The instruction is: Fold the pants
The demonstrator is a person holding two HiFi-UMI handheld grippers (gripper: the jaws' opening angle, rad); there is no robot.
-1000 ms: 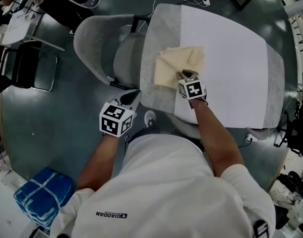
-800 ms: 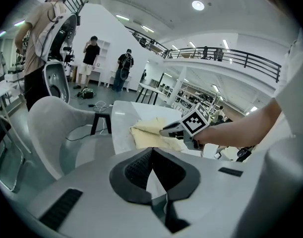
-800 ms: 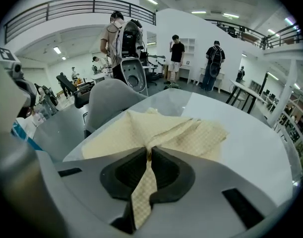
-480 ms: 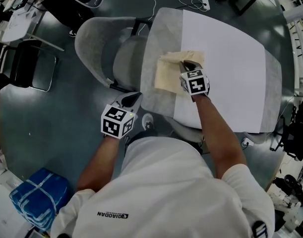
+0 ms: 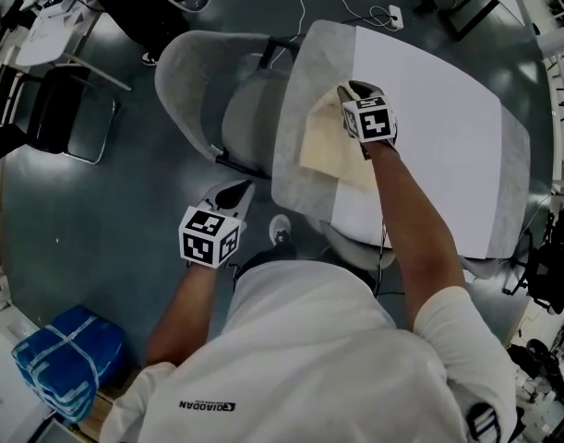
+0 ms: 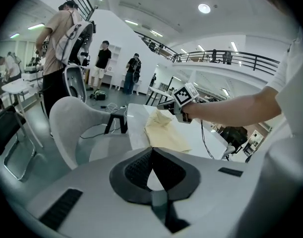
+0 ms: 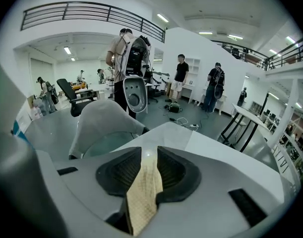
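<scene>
Pants (image 5: 326, 150) (cream, waffle-textured cloth) pinched in right tool (image 7: 149, 157), its jaws just opened wider; left tool (image 6: 151, 151) closed, empty.

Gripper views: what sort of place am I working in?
Probably an open lab or workshop hall: a railed mezzanine overhead, people standing about, and a grey office chair beside the white table.

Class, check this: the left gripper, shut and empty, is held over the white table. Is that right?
Not quite. The left gripper is shut and empty, but it is held over the floor beside the grey chair, not over the table; the head view shows this.
</scene>
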